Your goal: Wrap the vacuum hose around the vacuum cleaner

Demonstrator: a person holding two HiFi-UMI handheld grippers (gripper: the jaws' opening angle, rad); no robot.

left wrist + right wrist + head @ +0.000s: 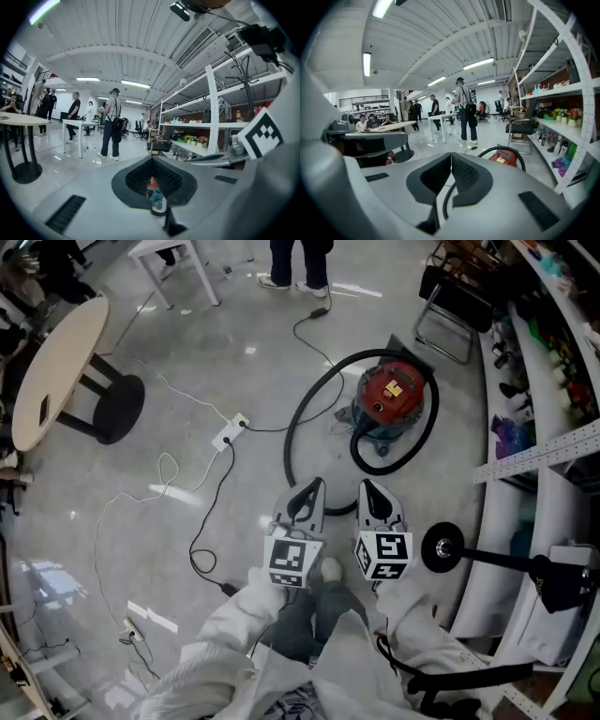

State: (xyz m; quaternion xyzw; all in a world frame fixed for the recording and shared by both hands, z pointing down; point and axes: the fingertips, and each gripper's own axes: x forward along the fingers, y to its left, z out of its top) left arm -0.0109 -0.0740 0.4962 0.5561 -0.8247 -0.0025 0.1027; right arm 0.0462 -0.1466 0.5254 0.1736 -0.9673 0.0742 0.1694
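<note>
Vacuum [392,395] upright on the floor [187,549], near the shelving [530,362] along the floor's right edge. Hose [287,451] lies on the floor in a loose loop around the vacuum, wide of the body on the left and closer on the right. The loop's near run passes just ahead of the two grippers. Left gripper [315,489] and right gripper [369,489] are held side by side above the floor, apart from each other, both pointing at the vacuum. Both pairs of jaws are closed tip to tip and grip nothing. The vacuum shows through the gap behind the left tips, the hose through the right. Power strip [230,432] lies left of the loop.
</note>
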